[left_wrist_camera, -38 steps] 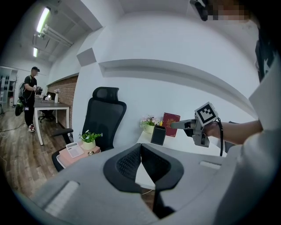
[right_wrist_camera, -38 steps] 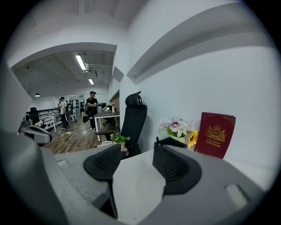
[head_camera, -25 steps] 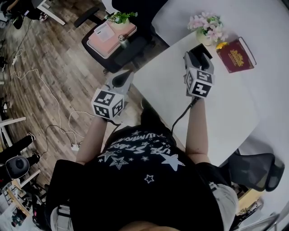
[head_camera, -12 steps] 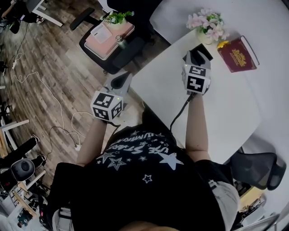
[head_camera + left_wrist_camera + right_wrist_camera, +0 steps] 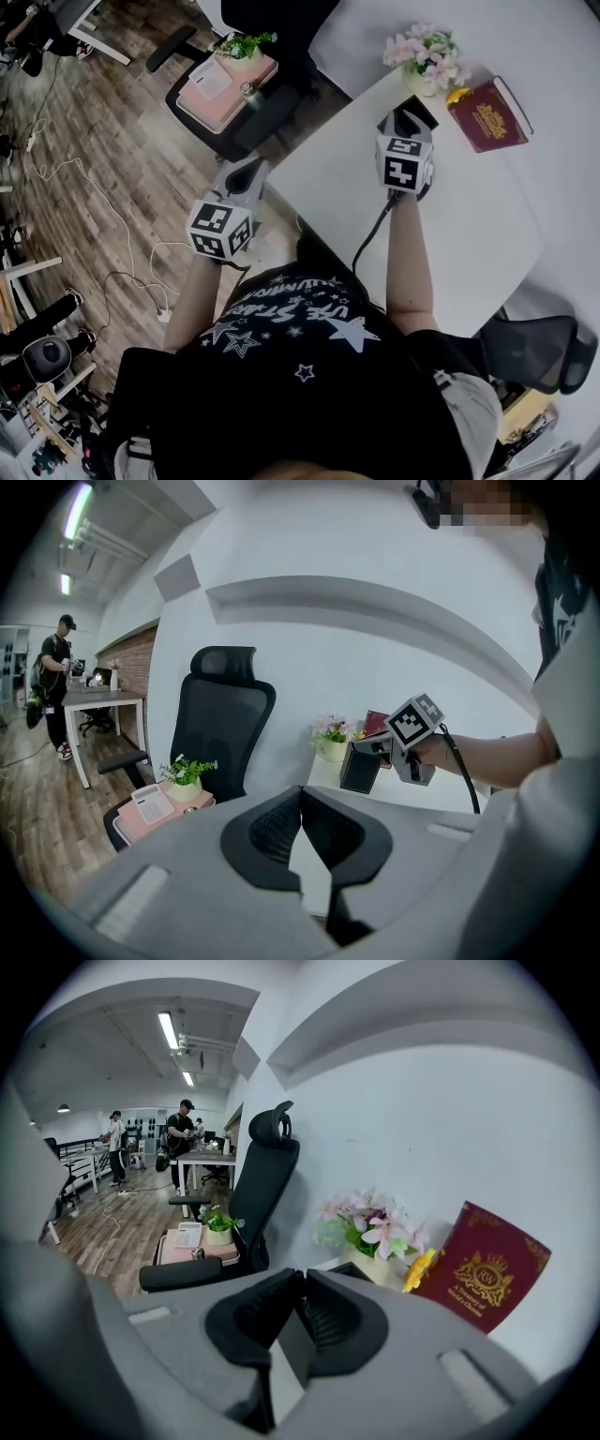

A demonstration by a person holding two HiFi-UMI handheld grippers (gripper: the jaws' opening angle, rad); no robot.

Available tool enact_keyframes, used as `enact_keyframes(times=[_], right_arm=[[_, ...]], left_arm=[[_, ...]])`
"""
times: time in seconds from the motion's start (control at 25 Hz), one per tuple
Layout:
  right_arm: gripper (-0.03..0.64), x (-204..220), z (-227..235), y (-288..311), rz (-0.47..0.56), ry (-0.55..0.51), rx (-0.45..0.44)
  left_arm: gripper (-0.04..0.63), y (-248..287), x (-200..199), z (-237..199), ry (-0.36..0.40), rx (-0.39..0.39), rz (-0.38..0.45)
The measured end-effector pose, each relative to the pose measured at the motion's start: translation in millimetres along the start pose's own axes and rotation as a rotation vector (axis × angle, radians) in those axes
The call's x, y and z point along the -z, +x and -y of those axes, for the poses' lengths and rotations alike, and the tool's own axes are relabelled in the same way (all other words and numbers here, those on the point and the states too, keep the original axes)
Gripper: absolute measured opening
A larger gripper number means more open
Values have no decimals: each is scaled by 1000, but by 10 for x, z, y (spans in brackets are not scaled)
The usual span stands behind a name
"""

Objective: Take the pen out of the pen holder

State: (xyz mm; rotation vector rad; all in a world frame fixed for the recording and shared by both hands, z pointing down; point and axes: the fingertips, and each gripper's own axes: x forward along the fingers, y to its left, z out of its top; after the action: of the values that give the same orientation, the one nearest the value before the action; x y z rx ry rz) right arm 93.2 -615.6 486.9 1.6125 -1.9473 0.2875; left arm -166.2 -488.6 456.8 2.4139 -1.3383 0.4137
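Note:
The black pen holder (image 5: pixel 419 107) stands on the white table (image 5: pixel 469 216), in front of the flower pot; the left gripper view shows it as a dark box (image 5: pixel 360 767). My right gripper (image 5: pixel 402 119) reaches its top from the near side. Its jaws are closing and the tips (image 5: pixel 302 1274) almost meet. No pen can be made out between them; the holder's rim (image 5: pixel 352 1267) lies just beyond. My left gripper (image 5: pixel 249 165) hangs off the table's left edge over the floor, with its jaws (image 5: pixel 301 791) together and nothing in them.
A pot of pink flowers (image 5: pixel 424 54) and a dark red book (image 5: pixel 488 113) stand right behind the holder. A black office chair carrying a pink tray and a small plant (image 5: pixel 230 77) is left of the table. Cables run across the wooden floor (image 5: pixel 94 187).
My right gripper has sunk a little onto the pen holder and tipped forward. The left gripper has hardly moved.

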Motion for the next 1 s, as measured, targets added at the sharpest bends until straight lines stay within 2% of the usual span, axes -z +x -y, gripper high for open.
enact_keyframes(times=[0.32,0.64,0.84,1.0], right_arm=[[41,-212,46,-325,83,3,25],[41,-479,-3,-962,231,-22,77],[41,-570,-74,-1378,306,-43,111],[41,-461,-287,-1705,328,-69,100]], left_arm=[[11,-285,-36,12,7,-22,48],[11,-760,9,200,38,-22,103],[11,-1116,124,380,47,-18,137],[11,-1452,319,534,58,-13,143]])
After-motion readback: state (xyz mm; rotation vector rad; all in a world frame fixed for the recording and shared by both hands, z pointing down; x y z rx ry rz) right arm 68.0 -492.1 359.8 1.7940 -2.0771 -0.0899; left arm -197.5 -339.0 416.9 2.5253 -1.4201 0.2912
